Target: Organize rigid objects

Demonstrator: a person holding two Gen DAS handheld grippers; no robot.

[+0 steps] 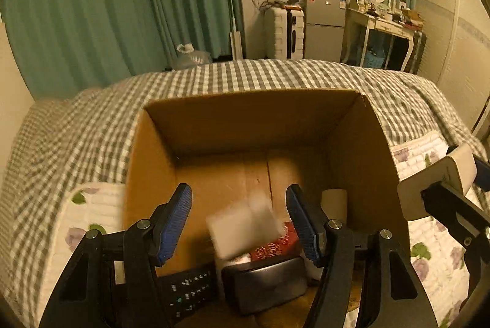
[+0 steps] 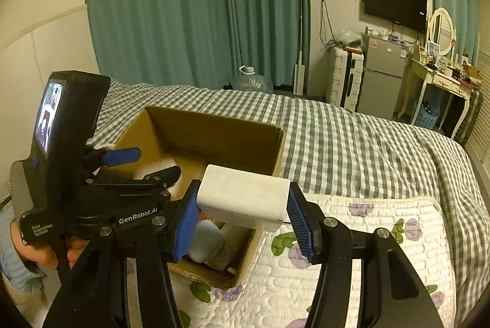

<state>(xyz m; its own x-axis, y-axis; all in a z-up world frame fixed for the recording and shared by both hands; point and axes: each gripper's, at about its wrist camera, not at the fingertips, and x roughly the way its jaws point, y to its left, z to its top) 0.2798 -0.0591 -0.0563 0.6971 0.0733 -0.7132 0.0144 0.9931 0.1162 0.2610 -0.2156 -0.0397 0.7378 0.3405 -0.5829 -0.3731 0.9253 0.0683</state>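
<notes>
An open cardboard box stands on the bed; it also shows in the right wrist view. My left gripper is open over the box. A blurred white block is in the air between its fingers, touching neither. Below lie a black remote, a dark grey case, a red patterned item and a cardboard tube. My right gripper is shut on a white rectangular box, held above the box's right rim; it shows at the right in the left wrist view.
The bed has a grey checked cover and a white floral quilt under the box. Green curtains, a fridge, a white suitcase and a dressing table stand beyond the bed.
</notes>
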